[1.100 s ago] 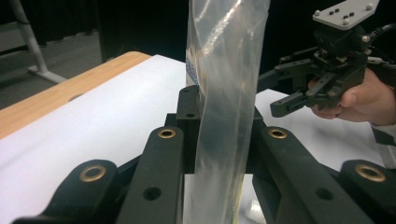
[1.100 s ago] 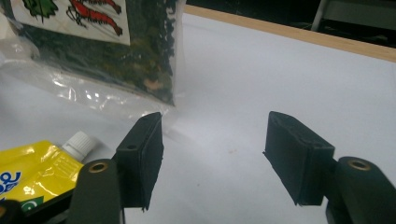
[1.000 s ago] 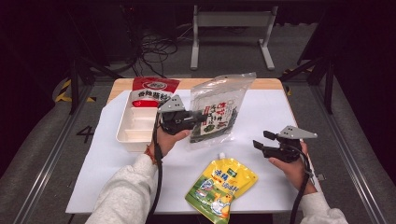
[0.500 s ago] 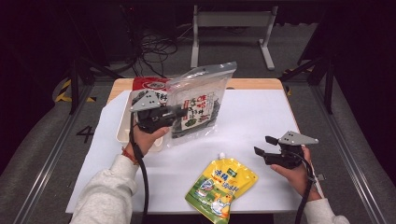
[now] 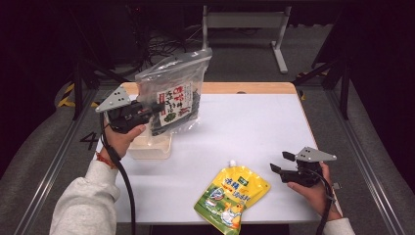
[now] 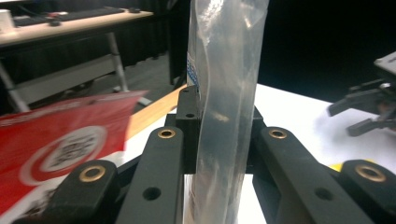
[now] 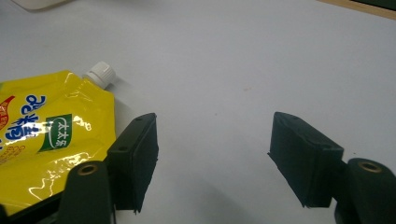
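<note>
My left gripper is shut on the edge of a clear plastic bag with dark contents and a printed label. It holds the bag upright in the air above a white tray at the table's left. In the left gripper view the bag's thin edge is pinched between the pads. My right gripper rests low at the front right, open, with bare table between its pads; its jaws have just been opening. A yellow spout pouch lies flat just left of it, its white cap pointing away.
A red packet lies below and to the left of the held bag. The white table top has a wooden strip along its far edge. Dark floor, cables and a metal stand lie beyond it.
My left gripper carried the bag leftward and higher, from mid-table to over the tray. The right gripper drifted a little toward the front and its jaws spread wider.
</note>
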A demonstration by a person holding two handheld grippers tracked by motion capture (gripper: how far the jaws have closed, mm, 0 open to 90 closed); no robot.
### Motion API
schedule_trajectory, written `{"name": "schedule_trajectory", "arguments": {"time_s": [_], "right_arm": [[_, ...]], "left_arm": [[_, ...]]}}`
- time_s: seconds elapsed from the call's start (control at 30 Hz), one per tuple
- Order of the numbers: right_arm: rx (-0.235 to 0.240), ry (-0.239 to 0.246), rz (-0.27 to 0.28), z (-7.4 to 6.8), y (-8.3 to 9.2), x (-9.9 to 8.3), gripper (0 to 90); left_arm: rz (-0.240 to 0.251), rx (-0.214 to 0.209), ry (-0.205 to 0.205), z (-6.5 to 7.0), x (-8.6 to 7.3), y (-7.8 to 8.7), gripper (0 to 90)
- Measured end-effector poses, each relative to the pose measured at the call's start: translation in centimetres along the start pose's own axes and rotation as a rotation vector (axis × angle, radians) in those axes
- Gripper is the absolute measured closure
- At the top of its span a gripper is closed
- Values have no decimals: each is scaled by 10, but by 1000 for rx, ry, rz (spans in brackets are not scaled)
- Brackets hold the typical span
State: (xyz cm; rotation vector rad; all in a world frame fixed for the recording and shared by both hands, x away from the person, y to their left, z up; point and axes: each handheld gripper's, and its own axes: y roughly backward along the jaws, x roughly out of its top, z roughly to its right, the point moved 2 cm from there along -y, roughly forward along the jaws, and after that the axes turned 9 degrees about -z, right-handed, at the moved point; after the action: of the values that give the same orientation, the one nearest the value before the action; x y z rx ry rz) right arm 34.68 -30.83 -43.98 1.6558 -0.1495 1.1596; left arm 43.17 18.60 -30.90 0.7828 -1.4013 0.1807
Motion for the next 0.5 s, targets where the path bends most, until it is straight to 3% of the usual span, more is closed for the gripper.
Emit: {"name": "schedule_trajectory", "arguments": {"time_s": [0.1,0.27,0.5], "right_arm": [[3,-7,4,-1,1,-1,324],[2,-2,-3,-3,1,-3,321],[3,-8,-16,-6,2,-8,319]], "left_arm": [[-7,33,7,-11,-3,6,778],[-10,40,28,-27,-12,13,778],[-25,84,59,-48,-28,20,777]]}}
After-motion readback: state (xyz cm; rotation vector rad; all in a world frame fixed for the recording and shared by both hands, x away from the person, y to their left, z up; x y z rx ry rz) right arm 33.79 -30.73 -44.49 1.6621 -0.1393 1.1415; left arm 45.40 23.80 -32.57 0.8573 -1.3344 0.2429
